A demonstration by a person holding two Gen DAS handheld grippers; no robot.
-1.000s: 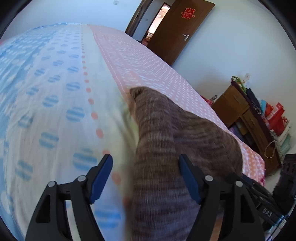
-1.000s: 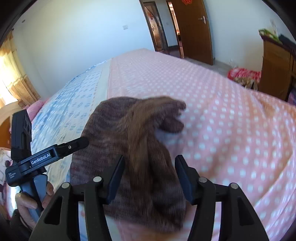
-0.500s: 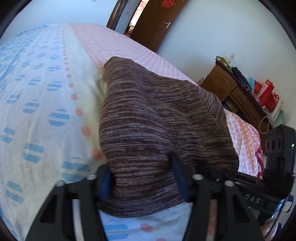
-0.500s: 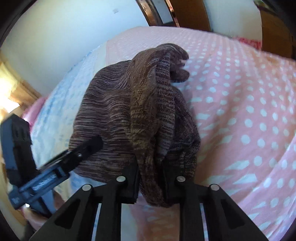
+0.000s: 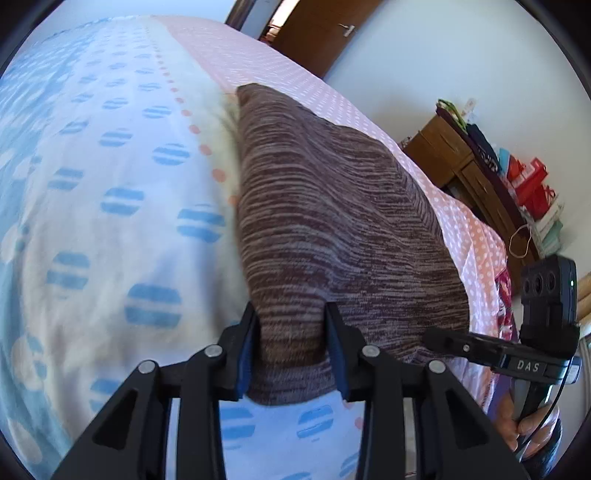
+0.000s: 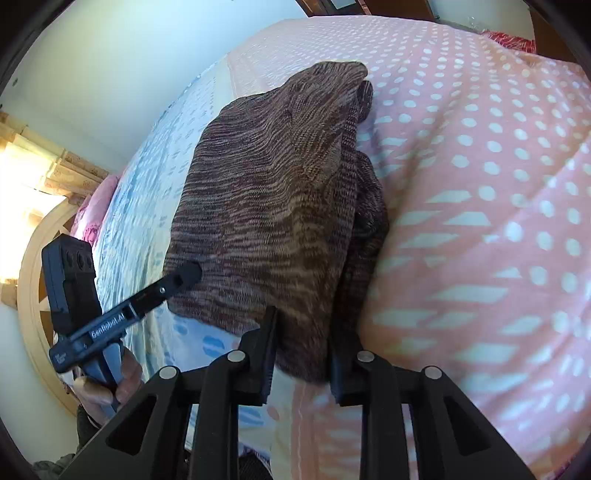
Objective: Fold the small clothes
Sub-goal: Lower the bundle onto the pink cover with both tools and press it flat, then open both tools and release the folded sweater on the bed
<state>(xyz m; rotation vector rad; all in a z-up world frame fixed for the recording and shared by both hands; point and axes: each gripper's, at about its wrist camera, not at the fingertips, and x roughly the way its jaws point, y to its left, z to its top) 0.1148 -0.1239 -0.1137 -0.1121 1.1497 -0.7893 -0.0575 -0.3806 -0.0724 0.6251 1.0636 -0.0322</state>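
Note:
A brown striped knit garment lies on the bed, stretching away from me. My left gripper is shut on its near left corner. In the right wrist view the same garment shows with a bunched, folded part along its right side. My right gripper is shut on the near right corner. The left gripper also shows in the right wrist view at the garment's left edge, and the right gripper shows in the left wrist view.
The bed sheet is white with blue dots on the left and pink with white dots on the right. A wooden cabinet with bags stands past the bed's right edge. A brown door is far behind. A headboard is at left.
Both grippers went from open around the garment's near edge to shut on it. The garment is pulled out flatter and nearer to me.

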